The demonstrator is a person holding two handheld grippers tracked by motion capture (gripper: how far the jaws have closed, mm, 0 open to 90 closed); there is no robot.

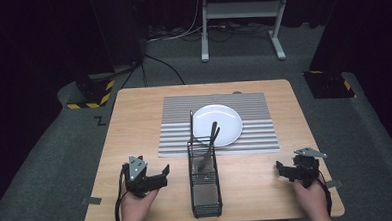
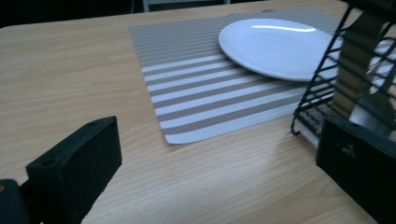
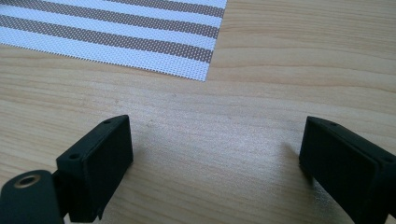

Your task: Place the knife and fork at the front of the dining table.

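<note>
Both tongs are resting low at the near edge of the wooden bench [image 1: 134, 123], w/ nothing between the jaws. Left tongs [image 1: 162, 173] are sitting spread wide, pointing toward the black wire caddy [image 1: 205, 187], which is standing just beside them at bench centre; in the left gripper view the caddy's mesh wall is showing right next to one jaw, apart from it. Right tongs [image 1: 282, 169] are also gaping open, over bare wood near the front right corner of the striped placemat [image 1: 179, 126], well apart from the caddy. Utensils [image 1: 209, 147] are leaning inside the caddy's far end, handles sticking up over the white plate [image 1: 224, 120], which is lying on the placemat just behind the caddy. Can't tell exactly what kind of utensils they are.
</note>
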